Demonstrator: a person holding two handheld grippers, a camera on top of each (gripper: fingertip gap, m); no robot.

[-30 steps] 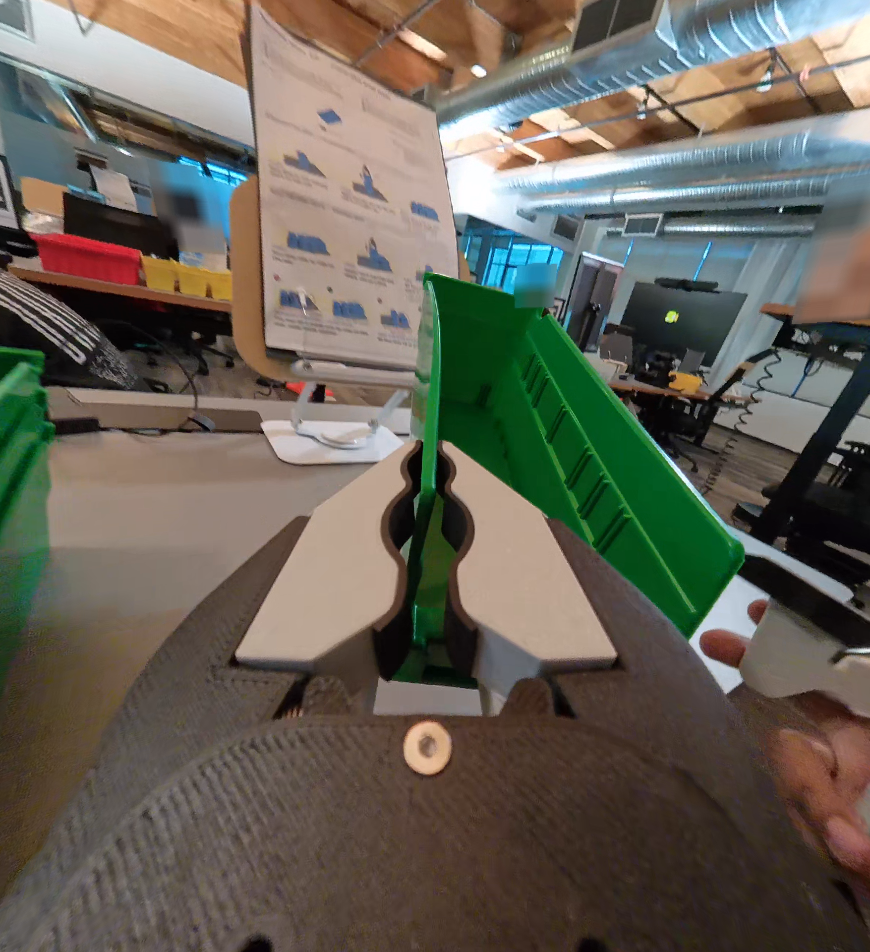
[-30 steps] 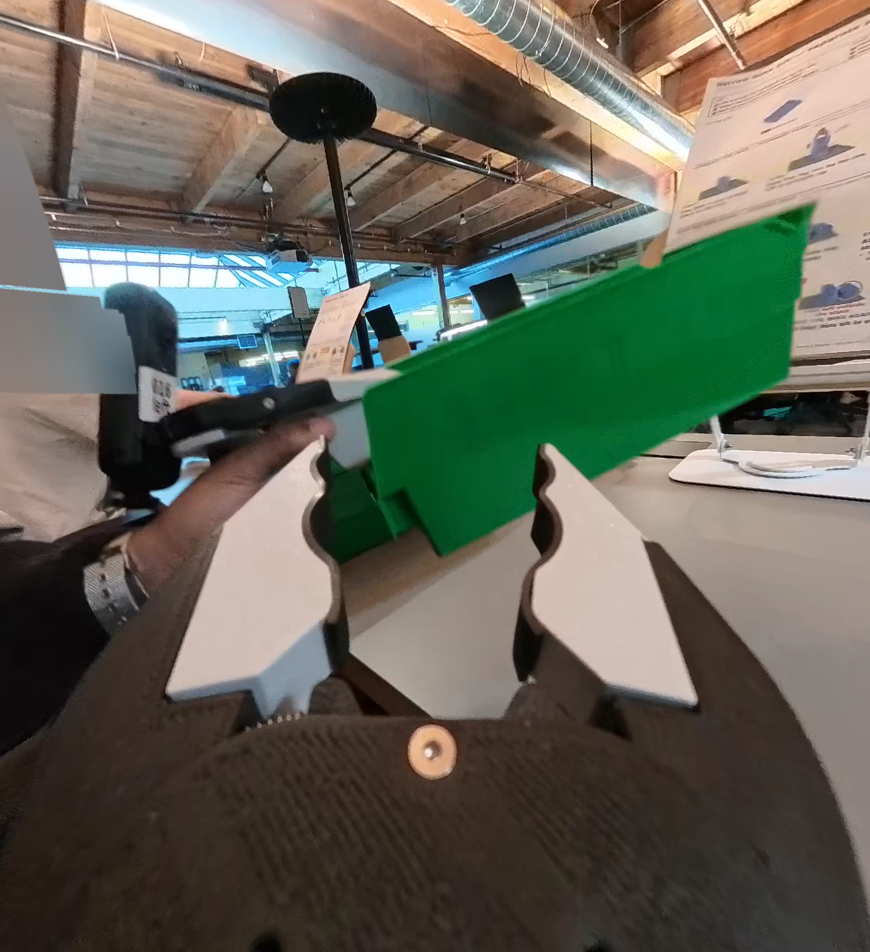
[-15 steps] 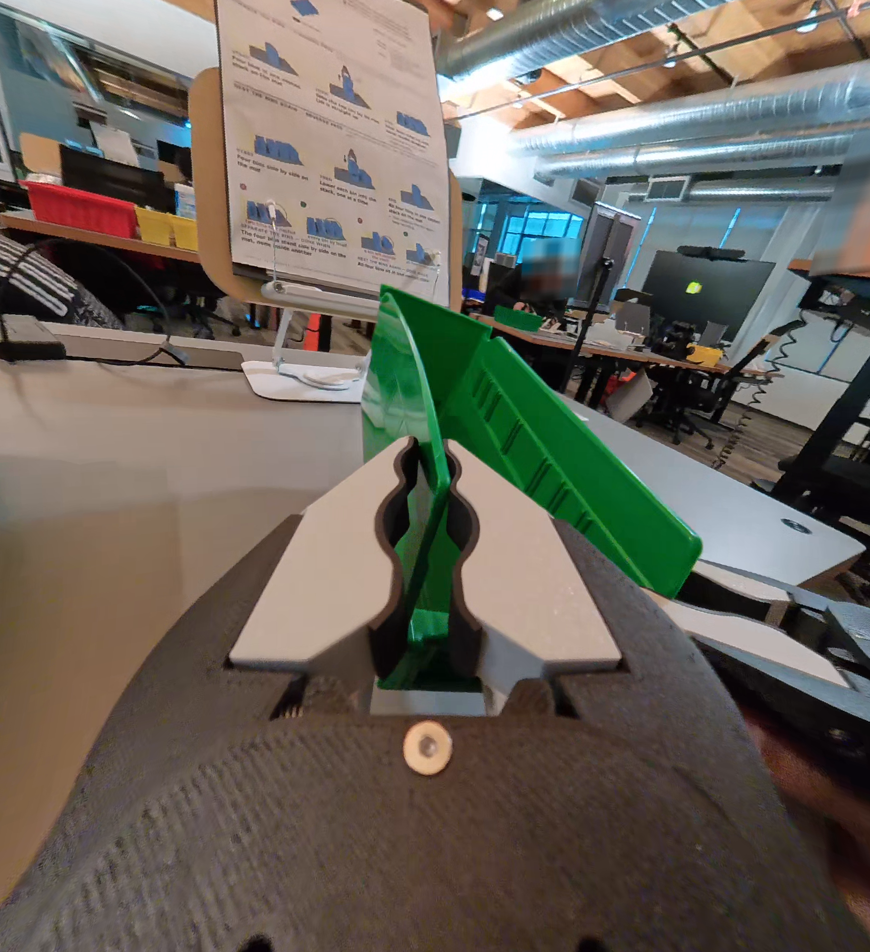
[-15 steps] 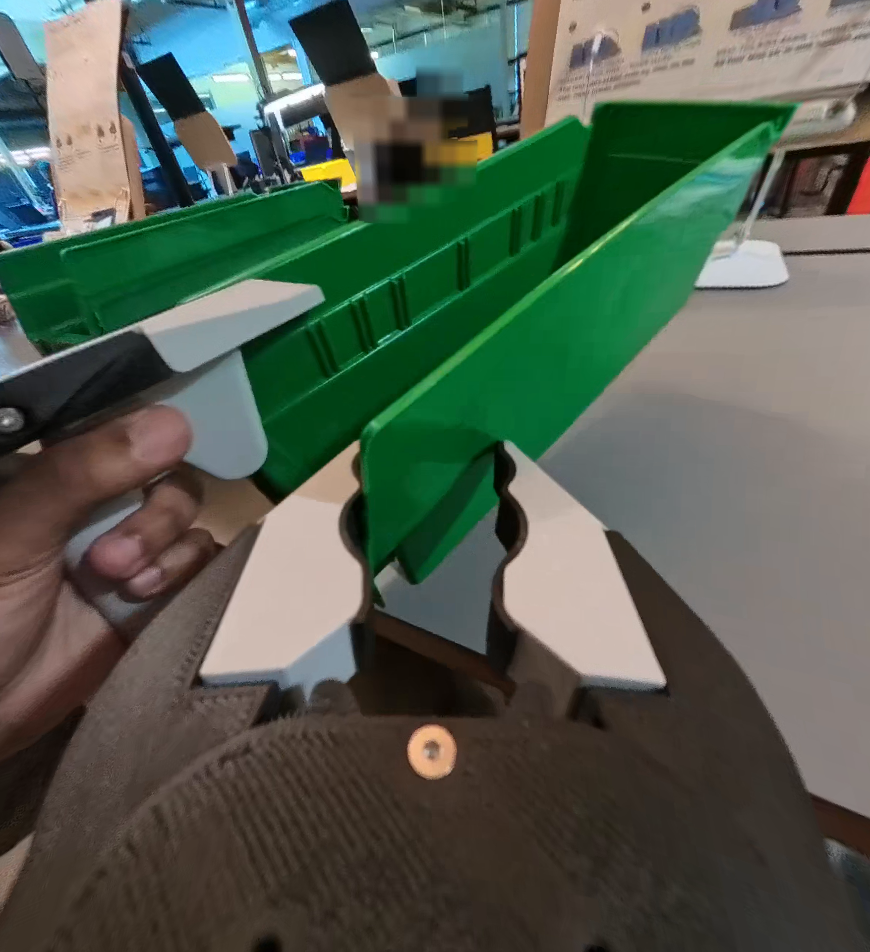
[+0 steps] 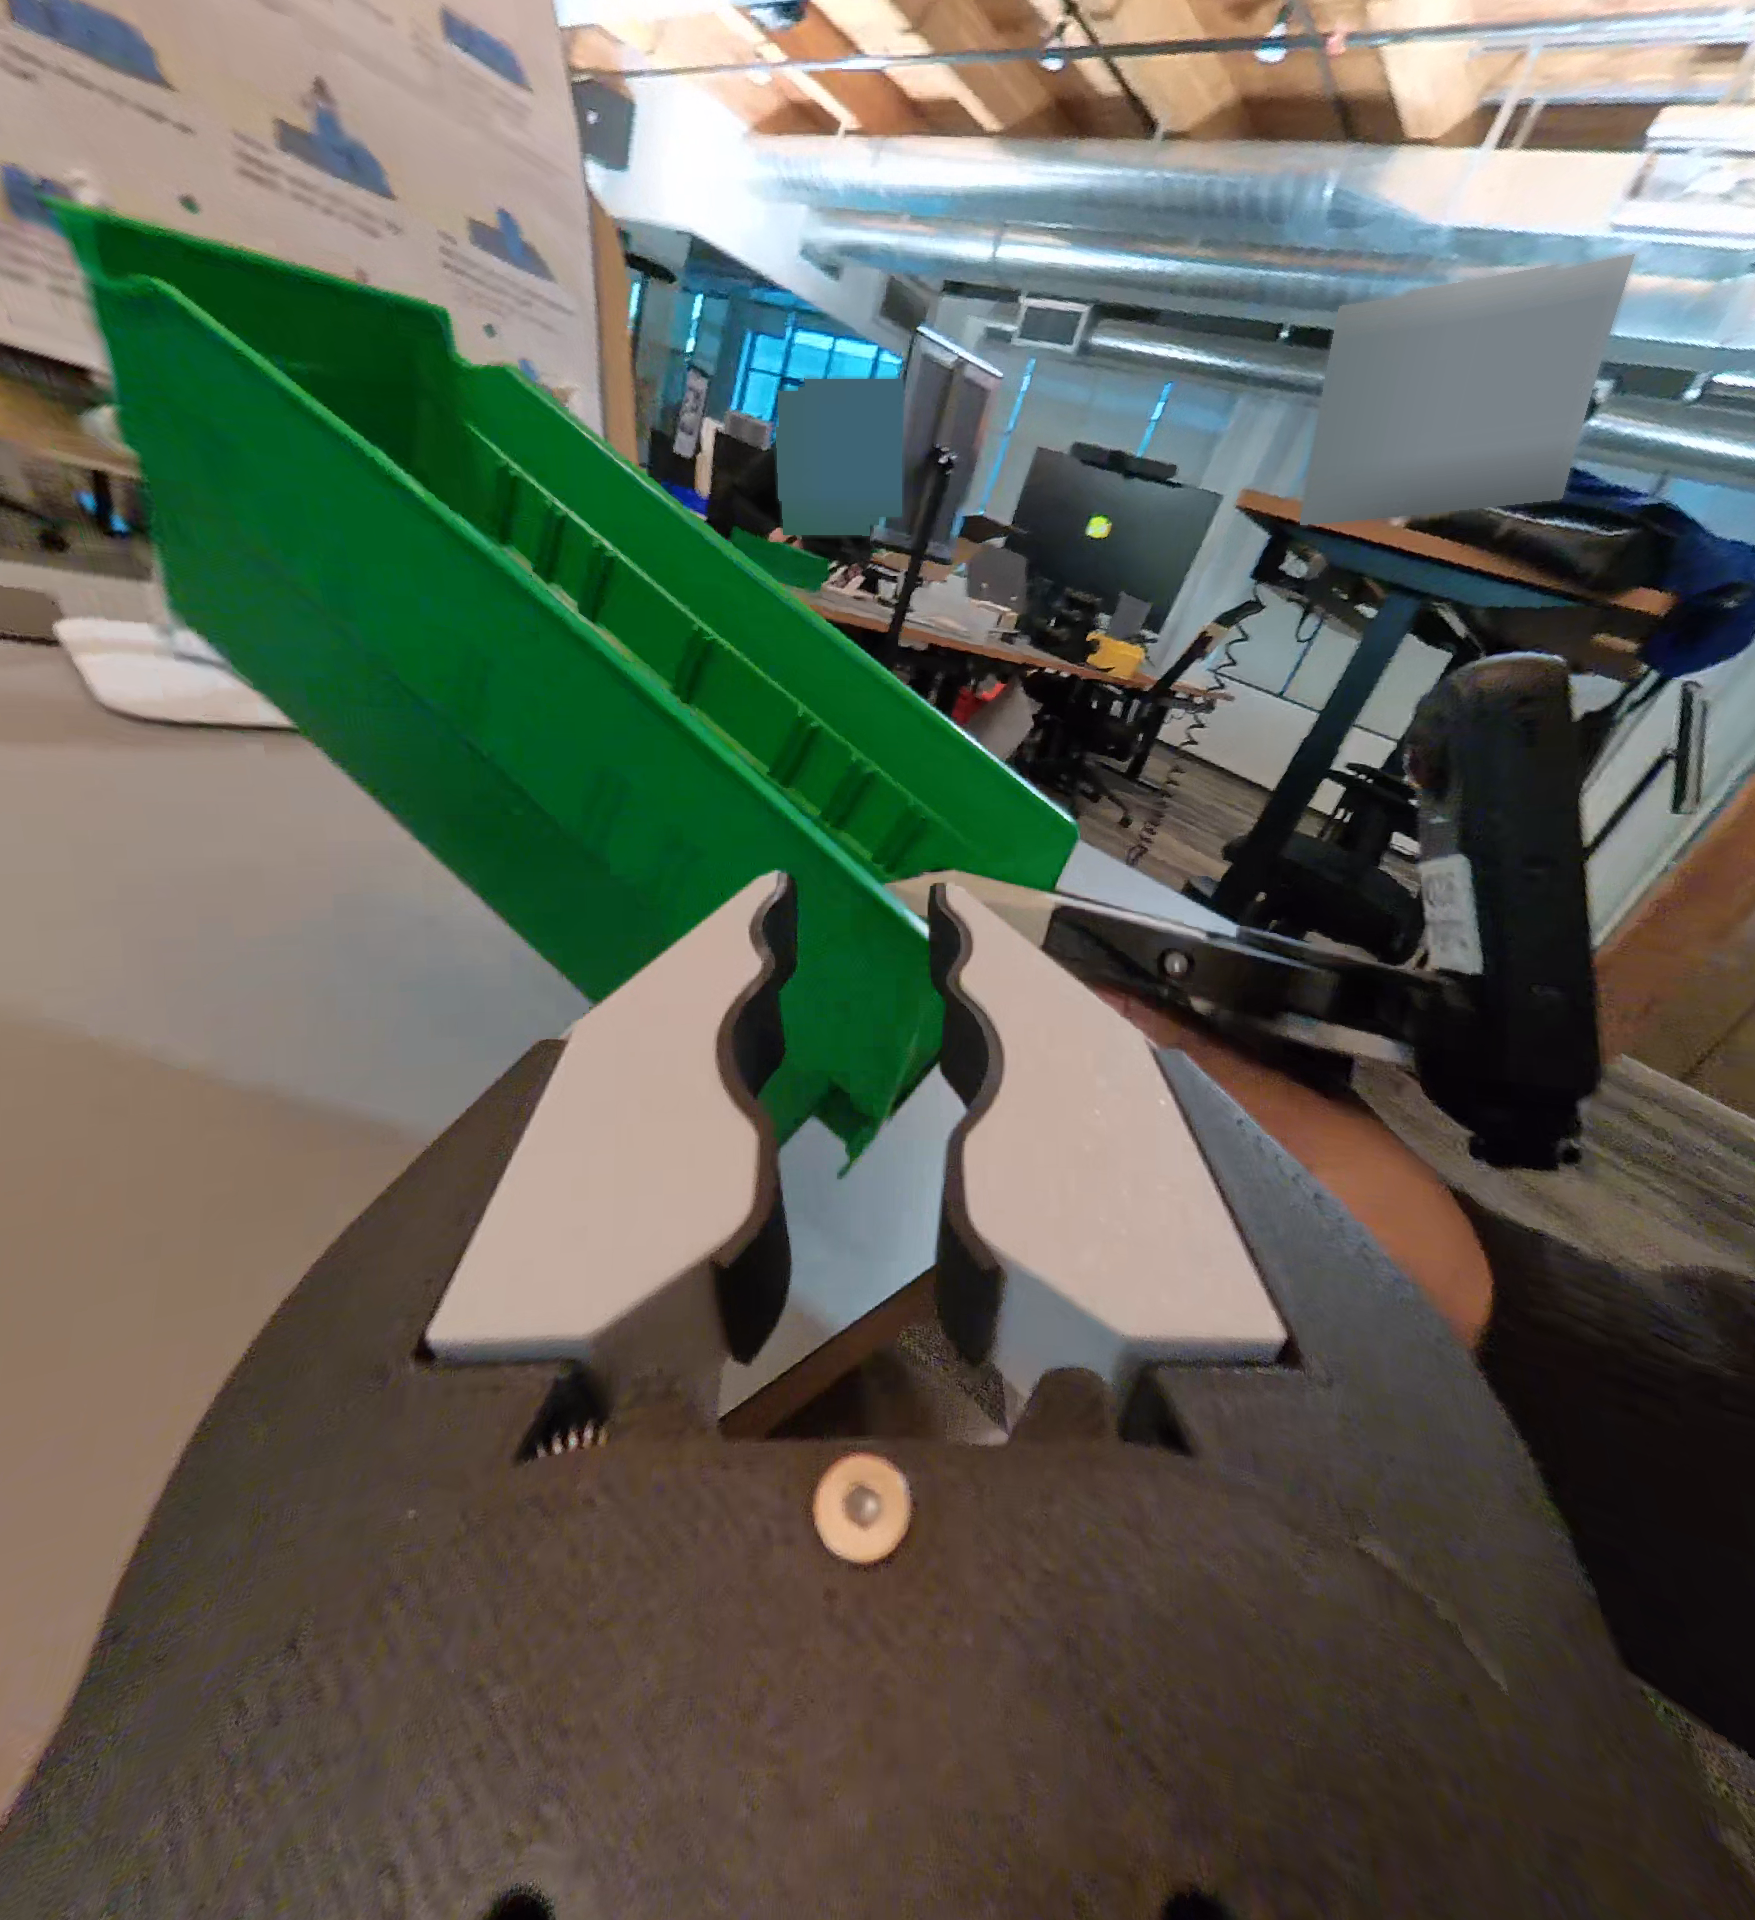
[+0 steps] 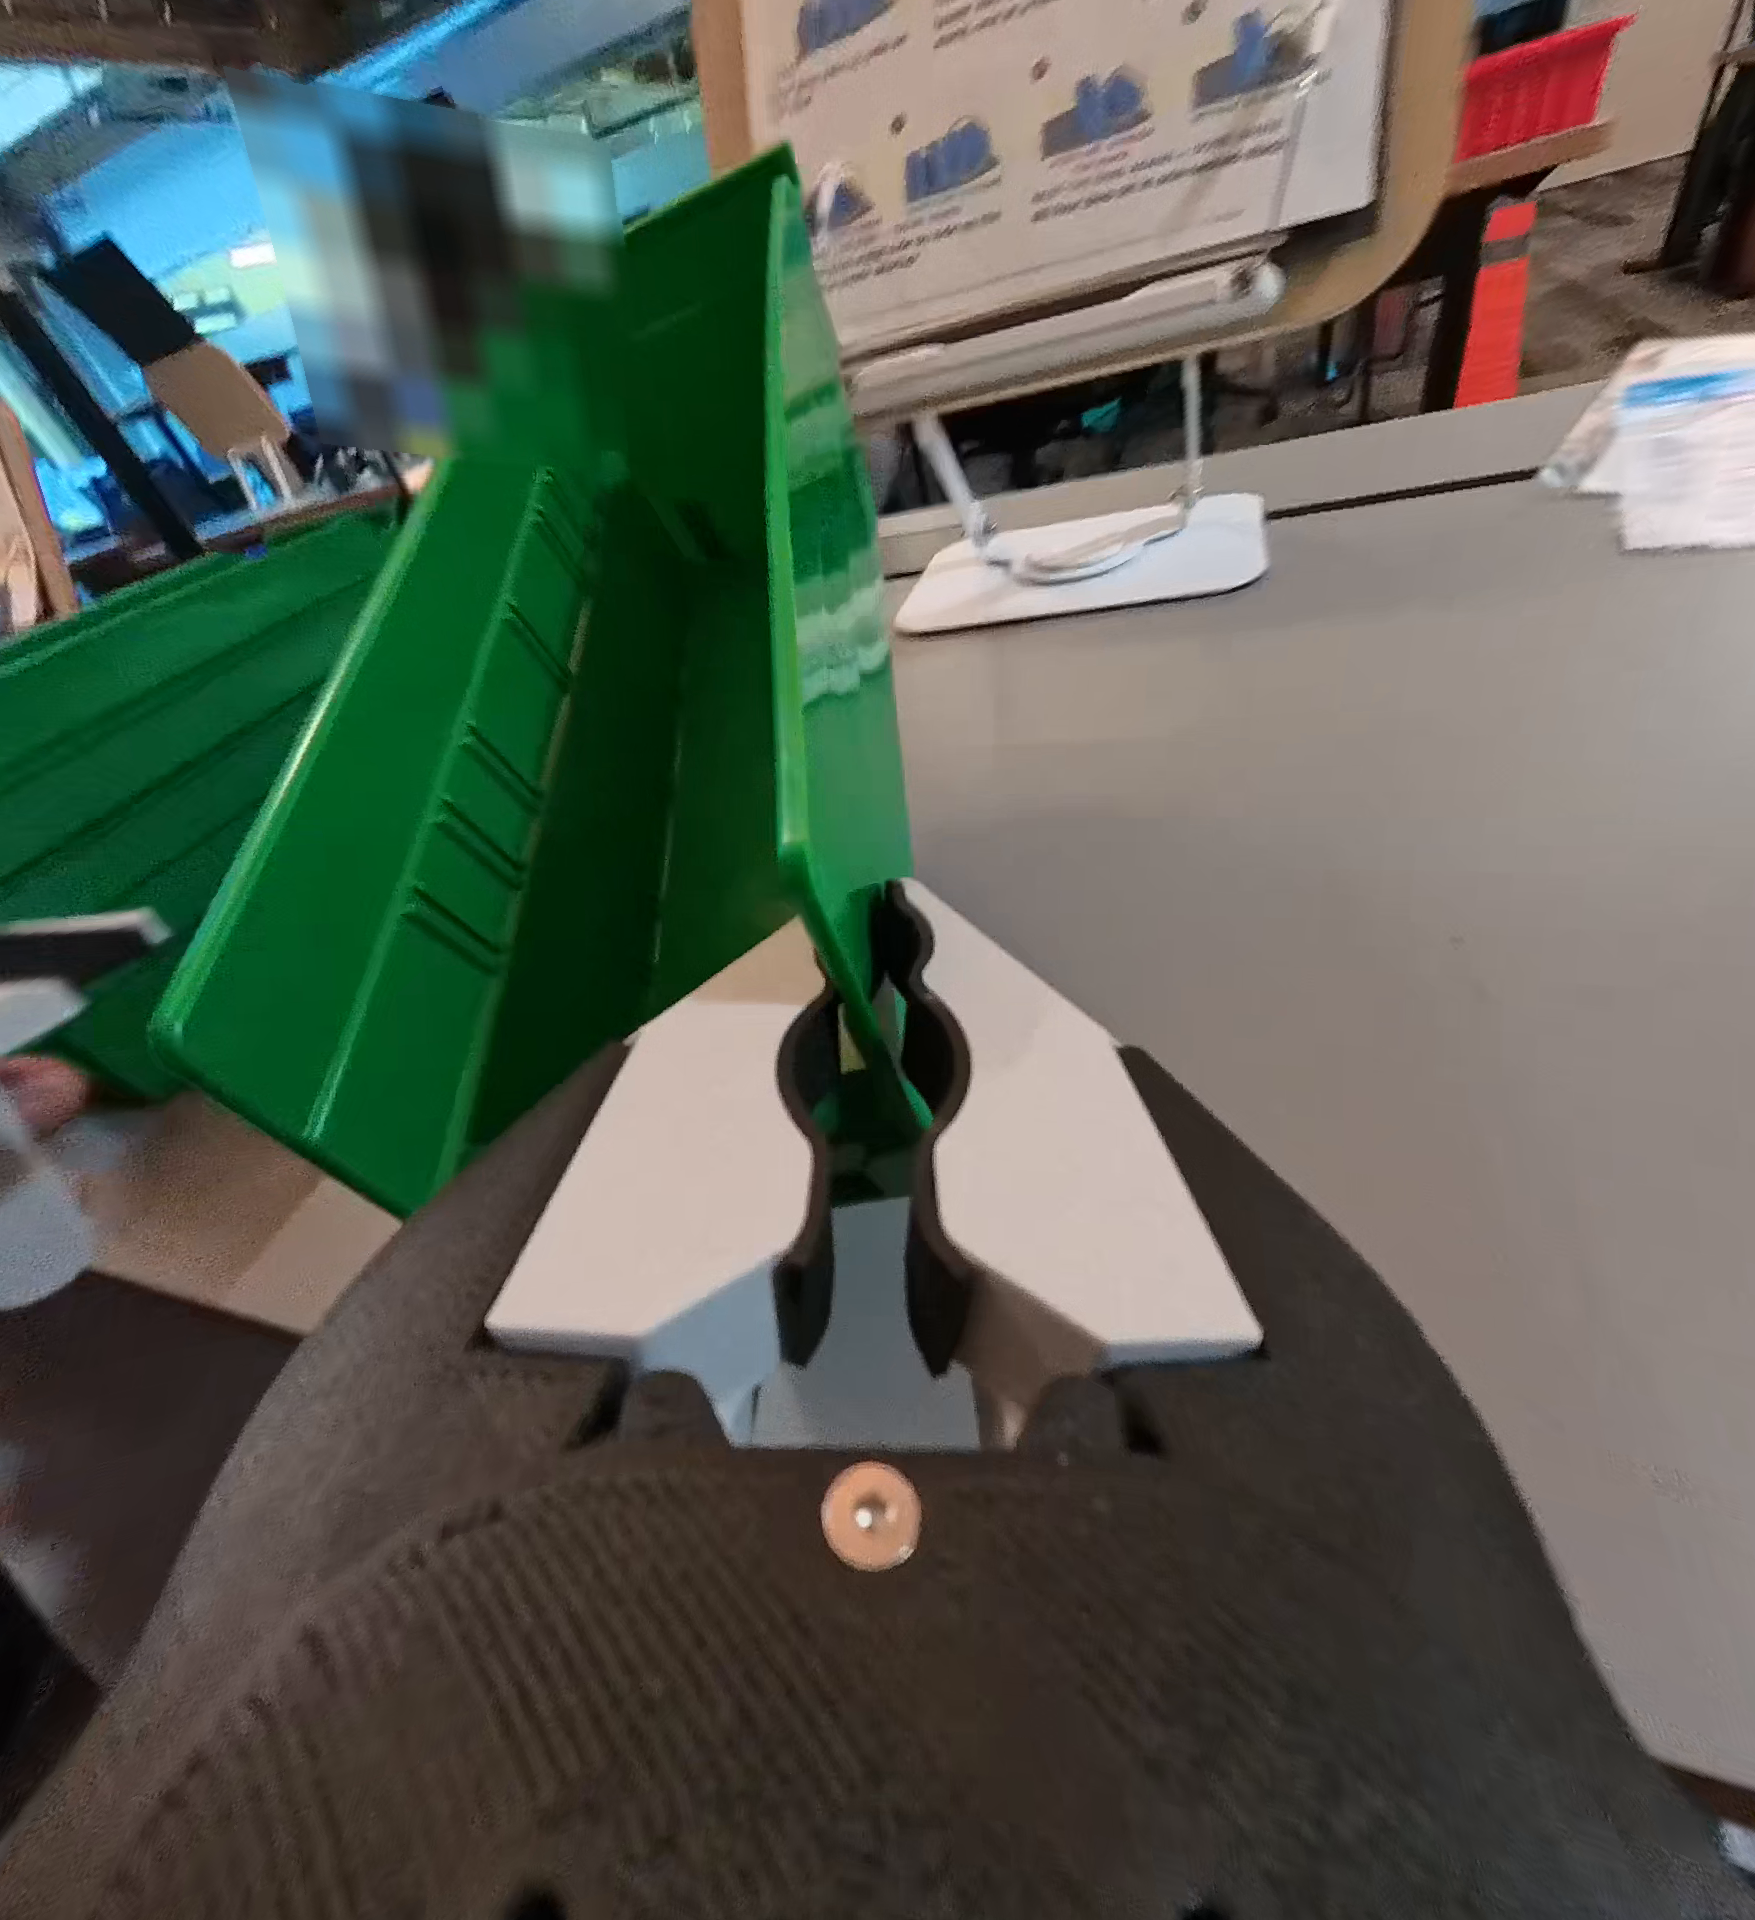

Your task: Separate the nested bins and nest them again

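Clamping the green bin's (image 6: 582, 727) side wall, the right gripper (image 6: 868, 935) holds it tilted. Only the left wrist view shows the left gripper (image 5: 857, 904) released, fingers apart around the bin's corner.

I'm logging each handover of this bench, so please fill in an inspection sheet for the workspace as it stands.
Surface: grey table, mostly bare.
Job's things: one green bin held tilted, its side wall in the right tongs; more green bins lie behind it to the left.
Clutter: white stand holding an instruction sheet; printed papers at the far edge.
Grippers: right tongs shut on the bin's wall; left tongs open around the bin's near corner, not clamping.
Cables: nothing seen on the table.
Surroundings: open office with desks, a monitor, chairs and ceiling ducts.
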